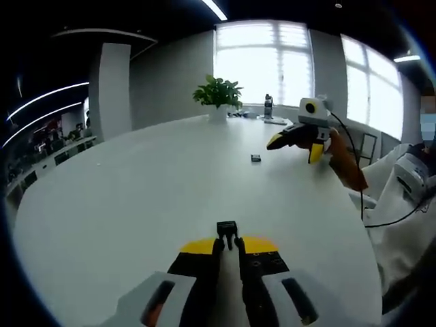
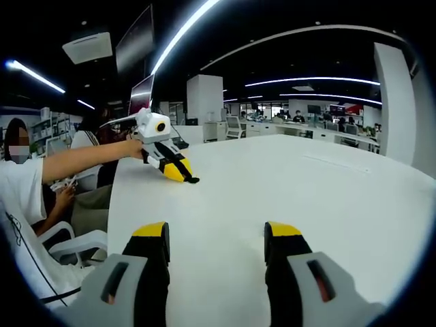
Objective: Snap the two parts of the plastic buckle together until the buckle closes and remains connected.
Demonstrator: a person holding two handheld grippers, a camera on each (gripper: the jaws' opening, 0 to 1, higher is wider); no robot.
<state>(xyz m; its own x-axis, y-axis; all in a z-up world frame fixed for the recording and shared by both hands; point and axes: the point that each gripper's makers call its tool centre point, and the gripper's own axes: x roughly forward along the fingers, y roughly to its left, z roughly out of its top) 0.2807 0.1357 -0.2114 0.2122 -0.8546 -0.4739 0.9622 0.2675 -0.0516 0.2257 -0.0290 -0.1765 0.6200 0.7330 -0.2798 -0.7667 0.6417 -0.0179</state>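
One buckle half [image 1: 227,229] sits pinched at the tips of the left gripper [image 1: 228,244], low in the left gripper view; the other half [image 1: 255,158] lies loose on the white table [image 1: 136,197] at mid-frame. The right gripper [image 2: 216,237] hangs spread and empty. Nothing is mated yet: second pickup, alignment and snapping all remain.

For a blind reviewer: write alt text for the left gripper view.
The left gripper, fingers closed, holds a small black plastic buckle part over a round white table. A second small black buckle part lies farther away, near the right gripper.
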